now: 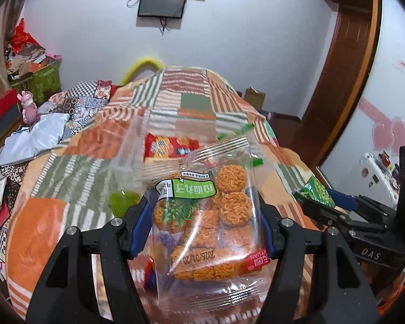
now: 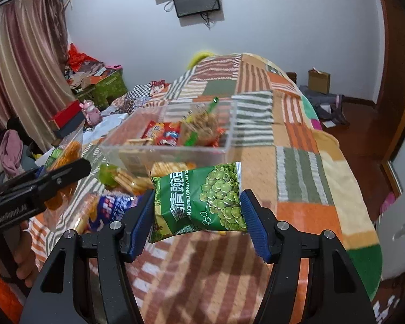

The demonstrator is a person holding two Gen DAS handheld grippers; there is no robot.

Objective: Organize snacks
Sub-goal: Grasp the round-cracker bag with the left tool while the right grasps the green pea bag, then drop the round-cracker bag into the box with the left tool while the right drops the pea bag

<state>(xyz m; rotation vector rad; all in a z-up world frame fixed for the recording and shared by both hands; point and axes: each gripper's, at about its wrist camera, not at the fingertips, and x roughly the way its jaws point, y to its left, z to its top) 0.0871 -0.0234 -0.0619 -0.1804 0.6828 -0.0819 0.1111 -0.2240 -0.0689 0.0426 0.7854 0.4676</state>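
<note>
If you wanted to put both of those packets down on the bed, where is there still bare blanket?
Free: the blanket to the right of the clear box, out to the bed's edge, and the striped patch just ahead of the right gripper. Crowded: left of and in front of the box, where loose cracker packs lie. The box itself already holds snacks.

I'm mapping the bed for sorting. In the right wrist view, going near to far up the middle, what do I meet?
Right tongs shut on the green pea packet → cracker packs on the blanket → clear box of snacks → wall screen.
</note>
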